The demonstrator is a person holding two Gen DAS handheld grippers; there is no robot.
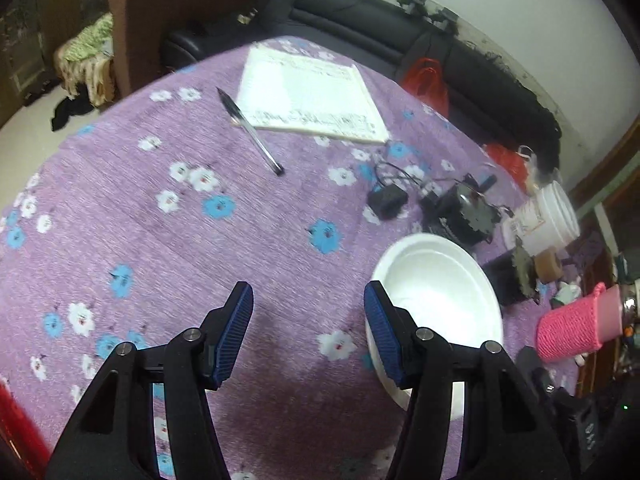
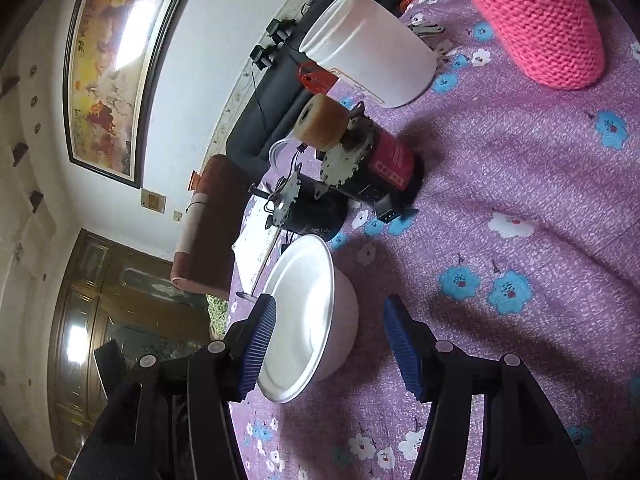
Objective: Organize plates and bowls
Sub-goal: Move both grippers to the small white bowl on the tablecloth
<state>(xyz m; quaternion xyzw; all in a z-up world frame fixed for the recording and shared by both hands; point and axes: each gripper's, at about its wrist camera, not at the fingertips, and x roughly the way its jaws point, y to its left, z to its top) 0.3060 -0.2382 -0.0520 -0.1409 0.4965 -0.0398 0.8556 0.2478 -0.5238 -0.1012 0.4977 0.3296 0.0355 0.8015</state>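
Observation:
A white bowl [image 1: 440, 296] stands upright on the purple floral tablecloth [image 1: 160, 220], right of centre in the left wrist view. My left gripper [image 1: 308, 320] is open just left of it. Only cloth shows between its blue pads, and its right finger [image 1: 382, 332] overlaps the bowl's near-left rim. In the right wrist view the same bowl [image 2: 316, 312] lies in the gap of my right gripper [image 2: 328, 342], close to the left pad [image 2: 260, 344]. The right pad stands clear of the bowl's wall, so this gripper is open too.
Beyond the bowl lie small motors with gears [image 1: 464, 216], a white plastic jar [image 1: 548, 216] and a cup in a pink knitted sleeve [image 1: 576, 320]. A notebook [image 1: 312, 96] and pen [image 1: 250, 130] lie farther back. A black sofa [image 1: 360, 12] runs behind the table.

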